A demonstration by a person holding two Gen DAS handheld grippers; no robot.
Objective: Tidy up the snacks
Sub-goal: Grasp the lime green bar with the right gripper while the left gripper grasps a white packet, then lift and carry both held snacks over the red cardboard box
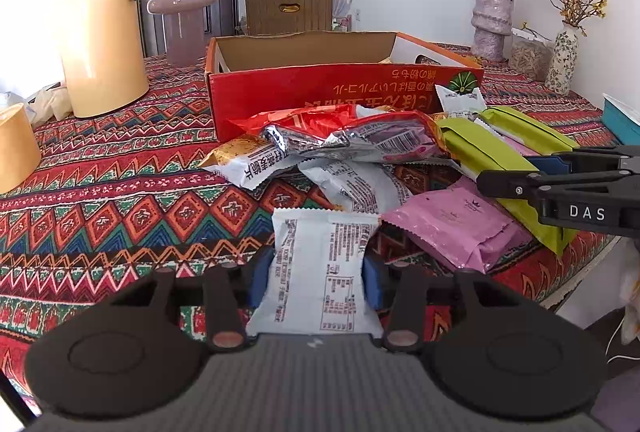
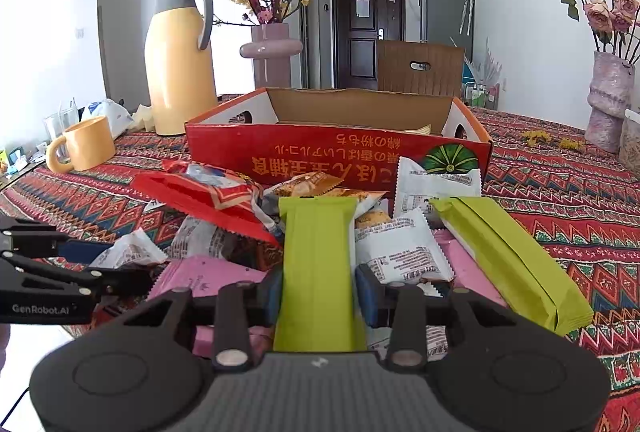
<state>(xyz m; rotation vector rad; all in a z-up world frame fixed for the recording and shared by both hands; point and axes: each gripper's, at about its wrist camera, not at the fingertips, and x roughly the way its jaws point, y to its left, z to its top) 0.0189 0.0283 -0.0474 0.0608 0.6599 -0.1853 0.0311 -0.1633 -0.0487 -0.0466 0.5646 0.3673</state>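
Bright daylight, washed-out white walls, sharp focus, fisheye-bent dark corners.

"DAS" on right tongs (image 1: 516, 171); "GenRobot.AI" on left tongs (image 2: 116, 278); box lettering upside down.

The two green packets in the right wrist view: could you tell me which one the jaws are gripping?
The green packet in the middle, lying lengthwise between the right gripper's jaws. The other green packet lies free to its right, slanting across the pile.

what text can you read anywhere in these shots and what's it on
"DAS": side of the right gripper, seen from the left wrist.
"GenRobot.AI": side of the left gripper, seen from the right wrist.
Red cardboard box: large upside-down print, not legible.
White snack packet: print too small.
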